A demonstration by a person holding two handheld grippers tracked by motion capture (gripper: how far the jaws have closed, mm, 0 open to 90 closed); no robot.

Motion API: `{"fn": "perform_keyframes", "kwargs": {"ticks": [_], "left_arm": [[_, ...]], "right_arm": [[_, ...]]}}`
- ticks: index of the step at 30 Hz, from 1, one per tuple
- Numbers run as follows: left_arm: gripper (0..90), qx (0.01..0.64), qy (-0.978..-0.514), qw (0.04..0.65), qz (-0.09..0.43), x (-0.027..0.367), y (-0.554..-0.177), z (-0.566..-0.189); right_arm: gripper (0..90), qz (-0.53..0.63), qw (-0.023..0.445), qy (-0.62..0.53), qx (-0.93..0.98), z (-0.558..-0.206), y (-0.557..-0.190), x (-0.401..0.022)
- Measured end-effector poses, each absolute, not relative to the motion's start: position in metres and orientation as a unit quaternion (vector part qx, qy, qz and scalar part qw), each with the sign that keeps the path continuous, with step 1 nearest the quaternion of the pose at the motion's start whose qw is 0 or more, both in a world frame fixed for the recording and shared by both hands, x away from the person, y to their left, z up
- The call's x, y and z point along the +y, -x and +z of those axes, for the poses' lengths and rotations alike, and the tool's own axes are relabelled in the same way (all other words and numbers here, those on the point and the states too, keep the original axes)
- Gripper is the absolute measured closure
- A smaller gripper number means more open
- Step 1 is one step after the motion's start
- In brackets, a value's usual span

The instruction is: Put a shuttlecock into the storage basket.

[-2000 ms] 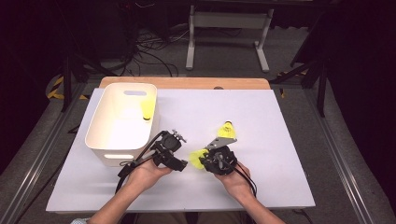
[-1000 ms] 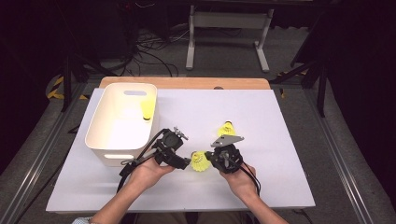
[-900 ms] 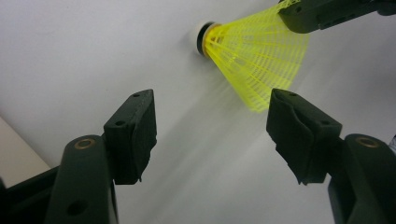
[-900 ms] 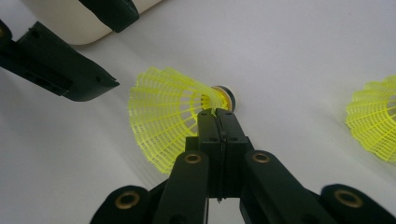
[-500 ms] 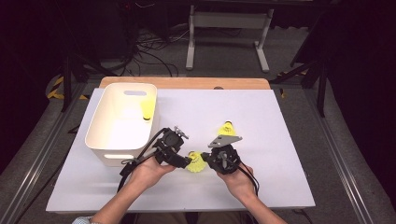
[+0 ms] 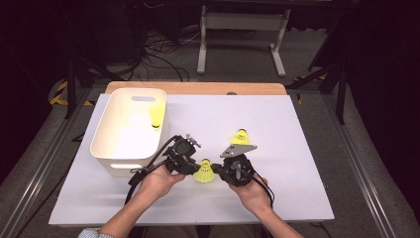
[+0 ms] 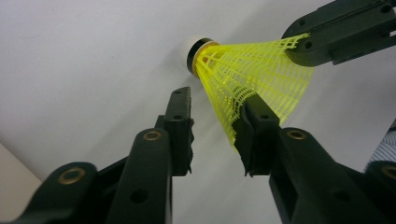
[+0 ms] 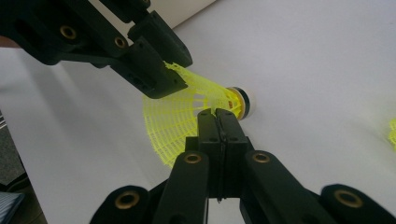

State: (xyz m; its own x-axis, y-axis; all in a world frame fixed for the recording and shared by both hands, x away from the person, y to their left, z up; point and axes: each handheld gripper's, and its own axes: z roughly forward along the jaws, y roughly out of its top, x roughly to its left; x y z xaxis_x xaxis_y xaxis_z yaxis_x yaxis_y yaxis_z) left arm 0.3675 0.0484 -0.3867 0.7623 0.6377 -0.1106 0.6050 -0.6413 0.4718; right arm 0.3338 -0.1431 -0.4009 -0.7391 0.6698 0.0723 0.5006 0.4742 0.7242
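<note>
Overhead table view; two close, facing claw-cameras

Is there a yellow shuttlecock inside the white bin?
Yes, in the high view one yellow shuttlecock stands inside the white bin, against its right wall near the far corner.

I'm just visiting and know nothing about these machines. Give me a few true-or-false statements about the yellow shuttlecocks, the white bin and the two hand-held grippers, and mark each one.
1. The right gripper is shut on the net skirt of the shuttlecock between the hands. True.
2. The left gripper is clamped tight on it too. False: its jaws have just been closing, but a gap remains; one jaw touches the skirt.
3. A shuttlecock stands inside the white bin. True: the bin shuttlecock is at its far right corner.
4. The spare shuttlecock lies in the bin. False: it sits on the table, beyond the right gripper.
</note>
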Motion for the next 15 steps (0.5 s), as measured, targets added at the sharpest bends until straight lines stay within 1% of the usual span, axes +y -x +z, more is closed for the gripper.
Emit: {"fn": "perform_keyframes", "kwargs": {"ticks": [4,5,6,8,12,15], "left_arm": [[83.1,0.342,-0.906,0.245,0.037,0.0467,-0.3666,-0.387],[83.1,0.341,-0.907,0.245,0.038,0.0465,-0.3666,-0.3865],[87.0,0.341,-0.907,0.243,0.041,0.0462,-0.3666,-0.3856],[88.7,0.342,-0.907,0.243,0.041,0.046,-0.3666,-0.385],[89.2,0.339,-0.908,0.241,0.053,0.0432,-0.3658,-0.3815],[89.4,0.339,-0.908,0.24,0.059,0.0423,-0.3662,-0.3797]], "right_arm": [[90.0,0.38,0.107,-0.341,0.853,-0.4015,-0.3341,-0.1421],[90.0,0.381,0.106,-0.342,0.853,-0.4017,-0.3341,-0.1418],[90.0,0.382,0.102,-0.342,0.852,-0.4016,-0.3343,-0.1418],[89.8,0.383,0.101,-0.342,0.852,-0.4015,-0.3343,-0.142],[88.4,0.387,0.099,-0.34,0.851,-0.4003,-0.3332,-0.1426],[84.2,0.394,0.093,-0.343,0.848,-0.3991,-0.3334,-0.1439]]}}
